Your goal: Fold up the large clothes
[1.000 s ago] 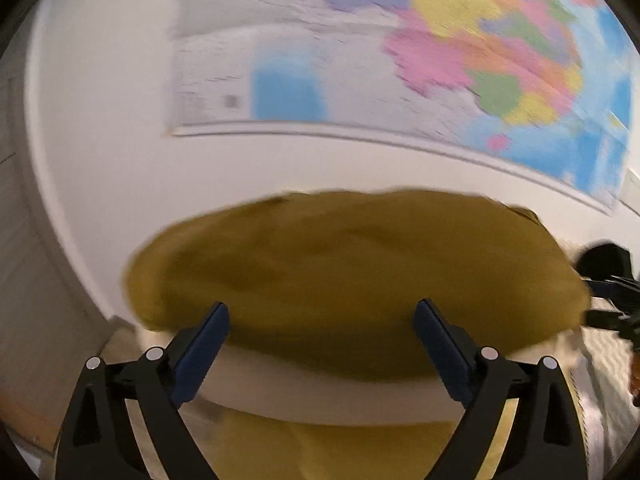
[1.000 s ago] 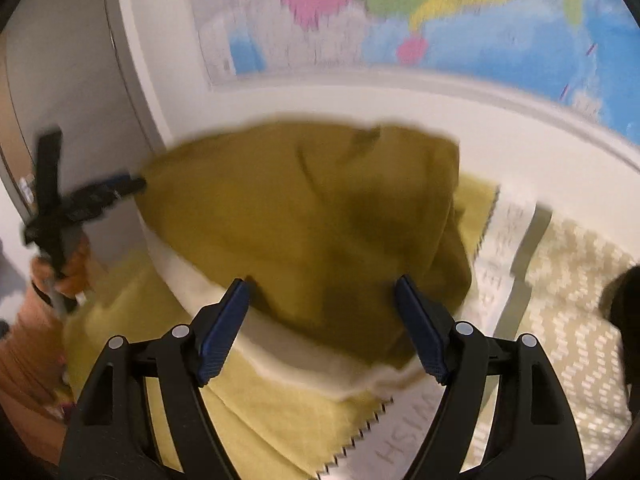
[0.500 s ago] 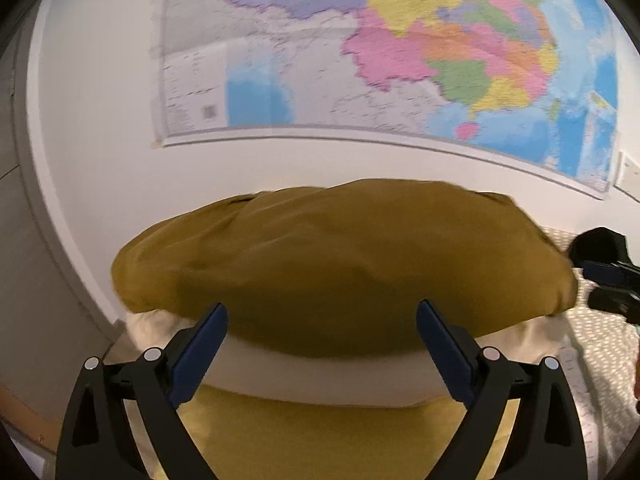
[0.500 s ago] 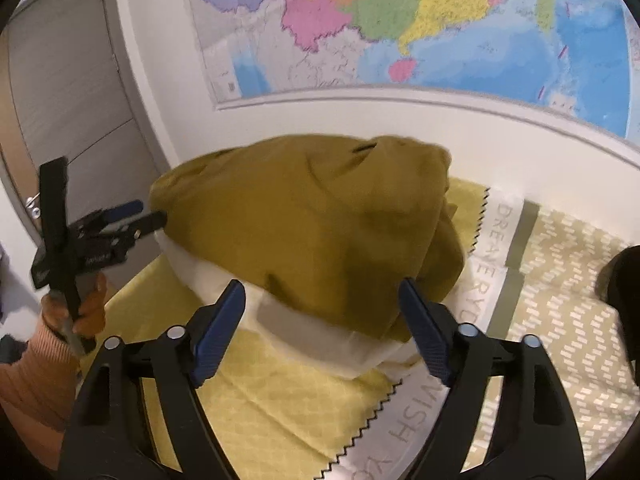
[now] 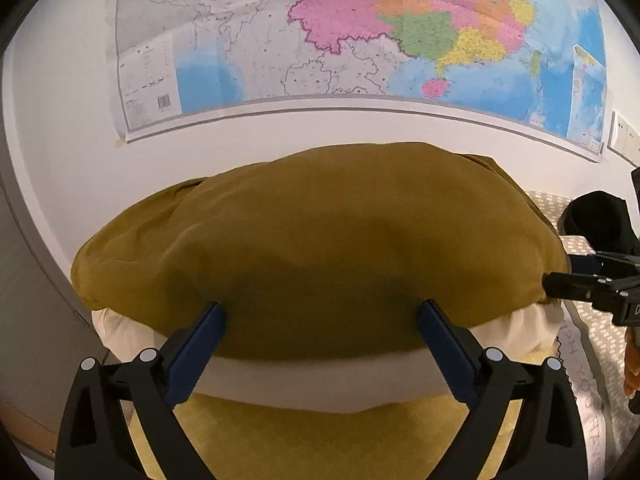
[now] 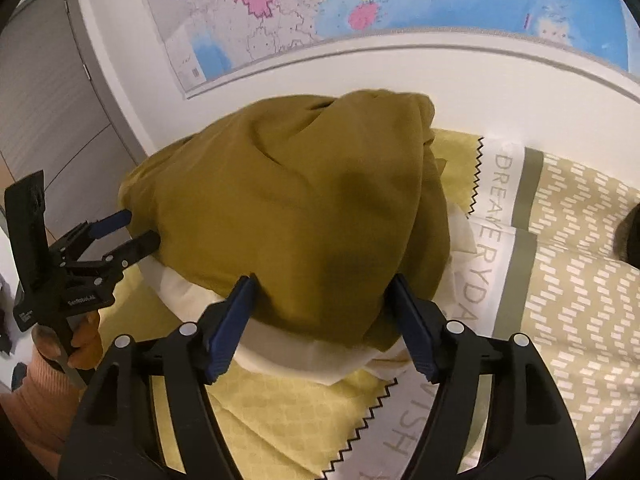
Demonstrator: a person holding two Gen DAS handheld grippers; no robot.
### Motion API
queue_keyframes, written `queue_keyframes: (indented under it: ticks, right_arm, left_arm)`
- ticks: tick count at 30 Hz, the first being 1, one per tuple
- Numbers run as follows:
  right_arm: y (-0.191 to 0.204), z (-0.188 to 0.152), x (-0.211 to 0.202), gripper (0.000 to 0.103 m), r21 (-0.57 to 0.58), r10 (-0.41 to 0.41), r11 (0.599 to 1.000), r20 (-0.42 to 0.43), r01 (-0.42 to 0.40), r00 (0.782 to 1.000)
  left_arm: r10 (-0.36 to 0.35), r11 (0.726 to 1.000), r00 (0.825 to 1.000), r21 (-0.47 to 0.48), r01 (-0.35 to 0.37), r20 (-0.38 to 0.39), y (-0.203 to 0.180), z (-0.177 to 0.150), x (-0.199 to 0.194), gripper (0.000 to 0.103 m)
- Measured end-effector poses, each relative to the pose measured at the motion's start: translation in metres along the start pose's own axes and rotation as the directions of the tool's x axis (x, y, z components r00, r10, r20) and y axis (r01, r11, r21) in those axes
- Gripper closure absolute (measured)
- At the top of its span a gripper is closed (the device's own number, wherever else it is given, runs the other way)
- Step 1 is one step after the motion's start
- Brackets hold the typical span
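A mustard-yellow garment [image 5: 320, 248] with a cream-white lining [image 5: 320, 380] lies heaped on the bed, its white layer showing under the near edge. It also shows in the right wrist view [image 6: 304, 220]. My left gripper [image 5: 320, 320] is open, its blue pads at the garment's near edge. It shows from the side in the right wrist view [image 6: 138, 228], open at the garment's left edge. My right gripper [image 6: 324, 300] is open at the garment's near right part; its tip shows in the left wrist view [image 5: 560, 276], at the garment's right end.
The bed has a yellow patterned cover [image 6: 280, 416] and a white band with printed letters [image 6: 496, 216]. A white wall with a large coloured map [image 5: 360, 32] stands right behind the bed. A grey door [image 6: 44, 100] is at the left. A dark object [image 5: 600, 220] lies at the right.
The garment has come down and settled on the bed. Both grippers have moved closer to its near edge, and the blur has gone.
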State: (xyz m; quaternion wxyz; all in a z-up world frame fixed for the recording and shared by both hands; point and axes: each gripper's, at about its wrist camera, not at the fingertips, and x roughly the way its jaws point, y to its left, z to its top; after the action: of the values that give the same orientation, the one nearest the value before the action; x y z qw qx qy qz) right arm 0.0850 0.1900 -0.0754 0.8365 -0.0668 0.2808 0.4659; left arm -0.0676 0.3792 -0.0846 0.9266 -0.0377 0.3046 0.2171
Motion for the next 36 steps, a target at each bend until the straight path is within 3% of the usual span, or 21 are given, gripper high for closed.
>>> queue_keyframes:
  ticks: [8, 12, 15, 17, 22, 36]
  right_arm:
    - [0.017, -0.009, -0.034, 0.029, -0.031, -0.008, 0.999, 0.088, 0.01, 0.996]
    - [0.031, -0.022, -0.042, 0.017, -0.063, 0.007, 0.998, 0.113, 0.0, 0.994]
    - [0.042, -0.033, -0.044, 0.014, -0.082, 0.008, 0.997, 0.109, 0.001, 0.994]
    - [0.049, -0.04, -0.044, 0.006, -0.094, 0.004, 0.996, 0.105, 0.005, 0.994]
    - [0.066, -0.057, -0.05, 0.006, -0.143, -0.026, 0.989, 0.117, 0.042, 0.993]
    - [0.086, -0.087, -0.066, 0.006, -0.162, -0.028, 0.986, 0.124, 0.048, 0.992]
  left_arm:
    - [-0.025, 0.999, 1.0, -0.042, 0.026, 0.016, -0.005, -0.011, -0.017, 0.009]
    - [-0.044, 0.996, 0.999, -0.074, 0.045, 0.015, -0.016, -0.018, -0.026, 0.007]
    - [-0.048, 0.995, 0.999, -0.092, 0.048, 0.009, -0.024, -0.023, -0.032, 0.007]
    - [-0.017, 0.995, 1.0, -0.1, 0.019, 0.015, -0.031, -0.027, -0.039, 0.007]
    - [0.02, 0.991, 1.0, -0.134, -0.019, 0.006, -0.038, -0.037, -0.053, 0.007]
    - [0.132, 0.974, 0.991, -0.187, -0.131, -0.006, -0.045, -0.062, -0.091, 0.007]
